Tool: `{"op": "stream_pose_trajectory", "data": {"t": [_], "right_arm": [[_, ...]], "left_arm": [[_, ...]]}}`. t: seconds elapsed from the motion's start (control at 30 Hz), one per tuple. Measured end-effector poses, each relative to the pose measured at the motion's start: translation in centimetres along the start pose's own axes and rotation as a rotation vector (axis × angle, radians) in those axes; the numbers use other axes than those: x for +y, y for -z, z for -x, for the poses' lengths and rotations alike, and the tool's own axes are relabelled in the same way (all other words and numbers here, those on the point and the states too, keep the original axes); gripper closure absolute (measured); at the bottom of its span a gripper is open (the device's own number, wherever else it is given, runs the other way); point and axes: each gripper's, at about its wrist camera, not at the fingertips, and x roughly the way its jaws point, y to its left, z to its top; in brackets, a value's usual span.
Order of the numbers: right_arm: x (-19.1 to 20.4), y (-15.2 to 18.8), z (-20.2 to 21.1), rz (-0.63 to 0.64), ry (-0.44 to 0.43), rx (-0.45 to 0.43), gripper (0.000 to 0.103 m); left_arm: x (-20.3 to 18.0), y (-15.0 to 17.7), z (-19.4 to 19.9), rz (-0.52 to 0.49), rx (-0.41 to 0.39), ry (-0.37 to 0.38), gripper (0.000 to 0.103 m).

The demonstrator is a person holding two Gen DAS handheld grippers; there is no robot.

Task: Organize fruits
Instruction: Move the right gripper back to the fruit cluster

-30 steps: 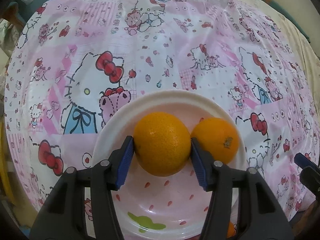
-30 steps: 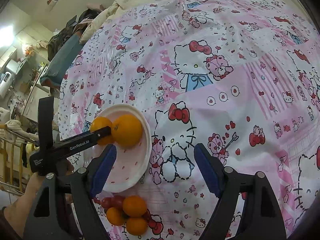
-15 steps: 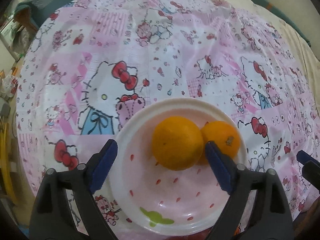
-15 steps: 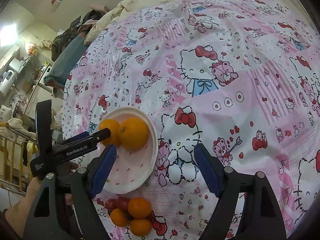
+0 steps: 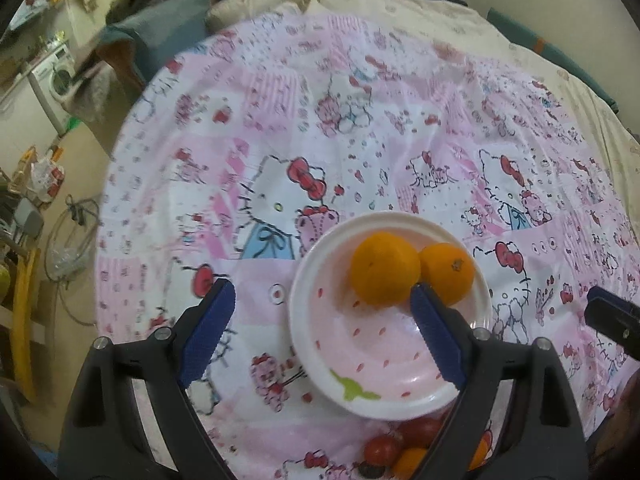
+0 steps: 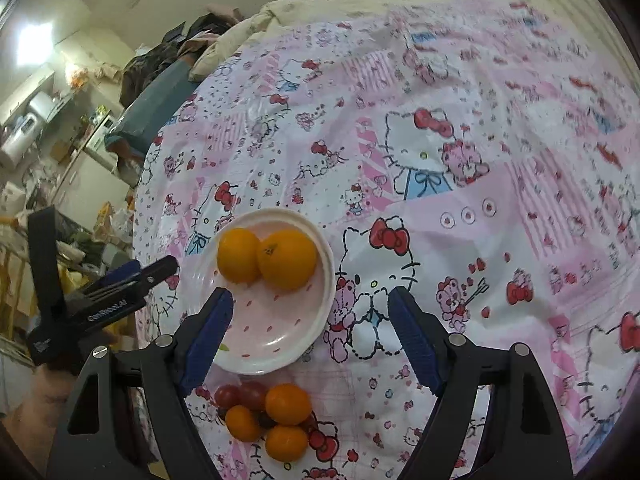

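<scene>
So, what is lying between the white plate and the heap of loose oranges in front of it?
Small red tomatoes, at the heap's far edge just short of the plate; the oranges lie behind them. The right wrist view shows it.

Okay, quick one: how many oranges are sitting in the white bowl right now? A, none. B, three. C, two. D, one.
C: the right wrist view shows two oranges side by side, touching, in the white bowl; the other oranges and small red fruits lie in a pile on the cloth outside it.
</scene>
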Motion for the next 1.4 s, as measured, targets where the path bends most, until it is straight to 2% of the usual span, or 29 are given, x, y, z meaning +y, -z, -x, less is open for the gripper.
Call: {"op": "stream_pose_trajectory", "data": {"t": [0.27,0.4,0.73,1.0,1.4], "right_arm": [[2.1,1.8,1.4,0.042,0.007,-0.007,0.021],[2.6,3.0,1.9,0.052,0.0,-0.008,0.021],[2.2,6.3,2.1,0.013,-0.022,0.04,0.021],[2.2,7.5,1.9,-0.002,-0.037,0.065,0.021],[1.4,8.4,-0.8,-0.07,-0.083,0.16,0.021]], "left_arm": [[1.6,2.8,3.6,0.037,-0.044,-0.026,0.016],[1.7,4.2,4.9,0.023,-0.054,-0.027,0.016],[1.9,7.7,7.1,0.024,-0.034,0.003,0.016],[2.1,8.7,7.6,0.059,-0.021,0.014,0.016],[4.3,9.2,6.8,0.147,0.016,0.0,0.016]]}}
